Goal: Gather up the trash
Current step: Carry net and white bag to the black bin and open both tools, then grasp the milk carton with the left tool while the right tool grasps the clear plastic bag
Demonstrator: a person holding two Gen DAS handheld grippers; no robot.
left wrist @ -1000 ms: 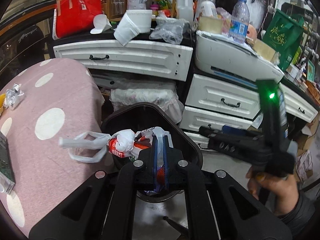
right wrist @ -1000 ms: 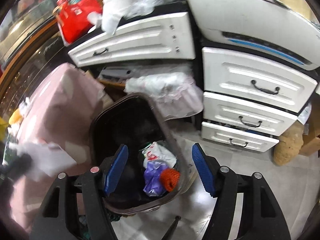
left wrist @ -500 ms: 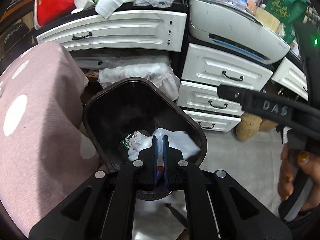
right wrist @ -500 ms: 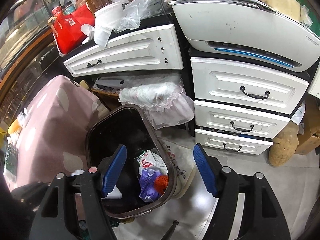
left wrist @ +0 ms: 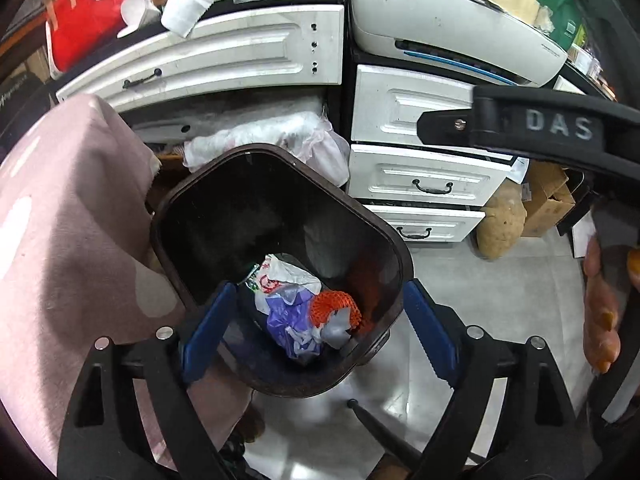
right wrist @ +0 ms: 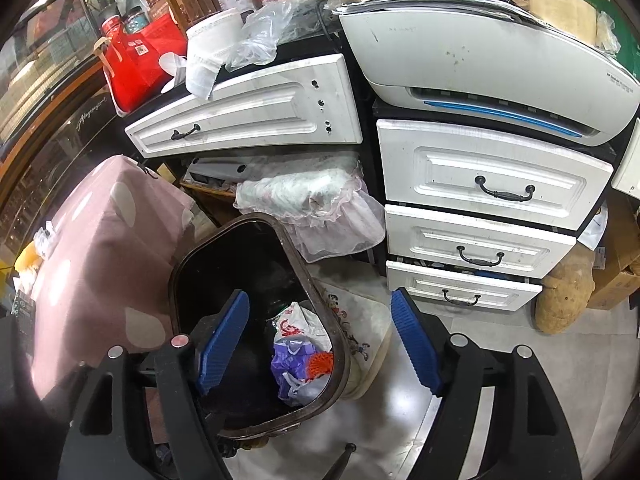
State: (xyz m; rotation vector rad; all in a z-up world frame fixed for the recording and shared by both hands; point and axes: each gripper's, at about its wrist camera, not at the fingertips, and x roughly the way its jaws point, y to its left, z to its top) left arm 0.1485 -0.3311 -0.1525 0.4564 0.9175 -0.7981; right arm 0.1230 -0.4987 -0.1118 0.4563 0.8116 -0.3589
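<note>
The left gripper (left wrist: 316, 328) has just sprung wide apart over the dark bin (left wrist: 192, 200), nothing between its blue pads (left wrist: 206, 328). Below lies the white bag (left wrist: 286, 276) beside purple plastic (left wrist: 288, 320). The right gripper (right wrist: 320, 342), at three o'clock, gapes empty, jaws just widening.

Bin (left wrist: 192, 216) on floor before drawers (left wrist: 420, 176), bags (left wrist: 292, 312) inside, clothed table (left wrist: 68, 240) at left
</note>
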